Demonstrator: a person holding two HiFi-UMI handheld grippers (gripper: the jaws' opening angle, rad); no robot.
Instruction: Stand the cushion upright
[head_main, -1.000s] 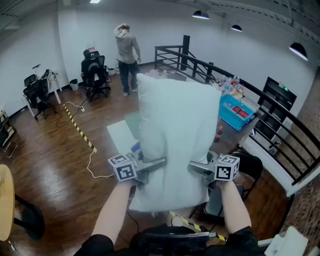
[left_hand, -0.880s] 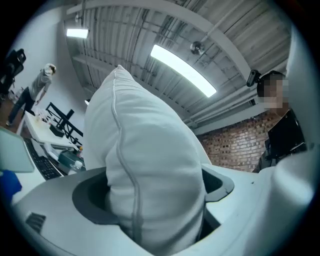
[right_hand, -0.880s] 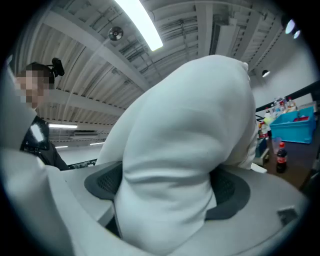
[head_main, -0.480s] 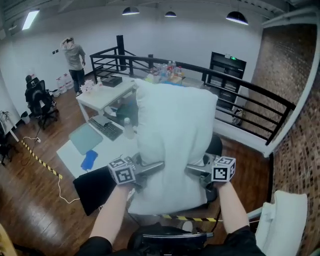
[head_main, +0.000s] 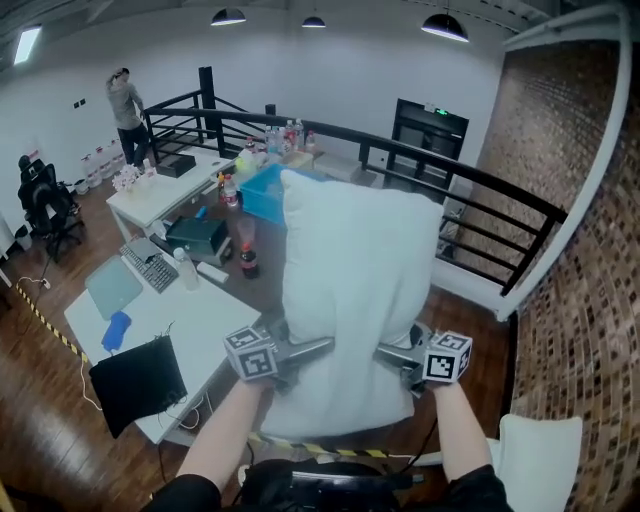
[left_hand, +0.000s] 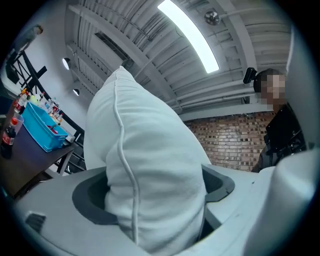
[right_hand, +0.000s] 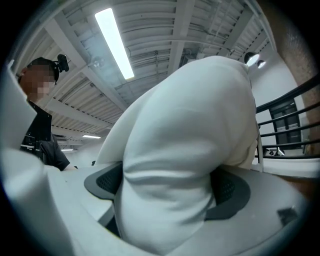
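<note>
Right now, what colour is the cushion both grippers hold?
The cushion is plain white with a piped seam, clearest in the left gripper view.

The white counter (head_main: 205, 315) carries a keyboard (head_main: 150, 268). Just left of the keyboard lies a pale pad (head_main: 110, 287). Nearer than the keyboard lie a blue cloth (head_main: 116, 329) and a flat black thing (head_main: 138, 383).

Both forearms reach forward side by side, left arm (head_main: 222, 432) and right arm (head_main: 460, 440). Left gripper (head_main: 318, 348) and right gripper (head_main: 388, 352) point inward toward each other, roughly level. Each has its jaws spread wide and clamped on opposite lower edges of the cushion (head_main: 355, 290), with fabric bulging between them.
</note>
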